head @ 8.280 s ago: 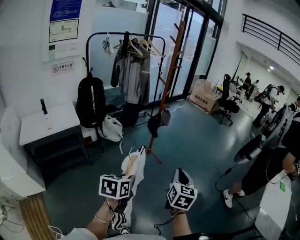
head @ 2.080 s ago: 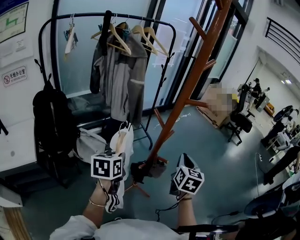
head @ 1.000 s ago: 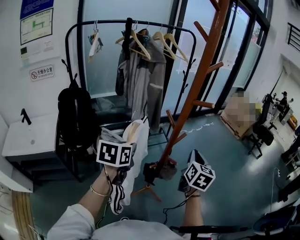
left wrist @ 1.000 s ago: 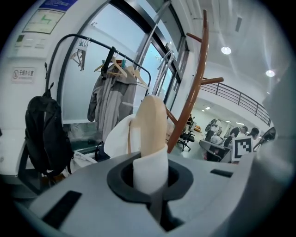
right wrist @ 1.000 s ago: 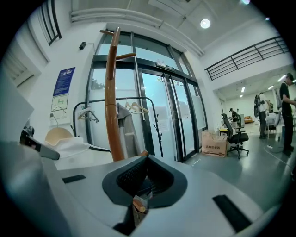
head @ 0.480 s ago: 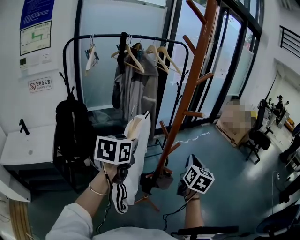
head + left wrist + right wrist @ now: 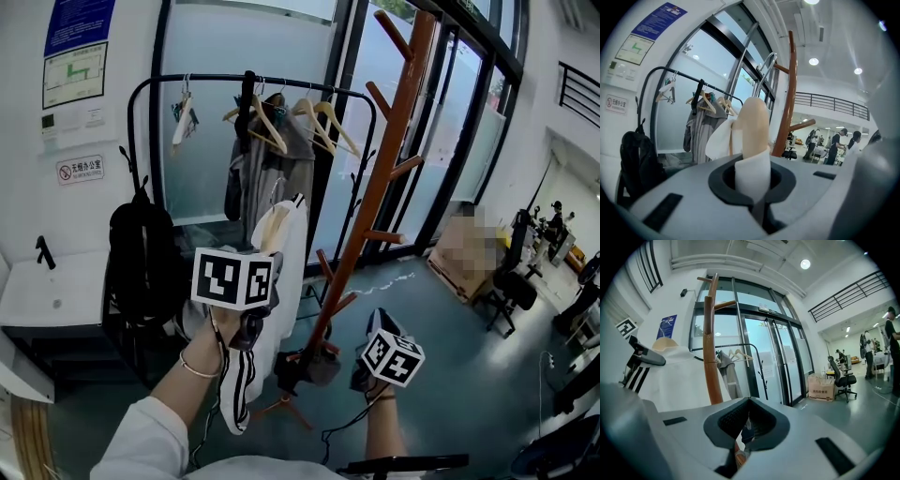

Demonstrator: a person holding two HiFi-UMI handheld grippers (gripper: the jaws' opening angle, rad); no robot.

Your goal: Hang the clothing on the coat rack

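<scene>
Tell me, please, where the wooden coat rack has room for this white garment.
On the wooden coat rack, the upper pegs, against the glass doors, are bare. Crowded: its foot, with a dark bundle, and the black rail, with hangers and a grey jacket.

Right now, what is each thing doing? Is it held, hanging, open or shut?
White garment: gripped near its top, dangling, not yet hung.
Left tool: shut on the white garment.
Right tool: shut, empty.
Coat rack: upright, upper pegs bare.
Grey jacket: hanging on the black rail.
</scene>
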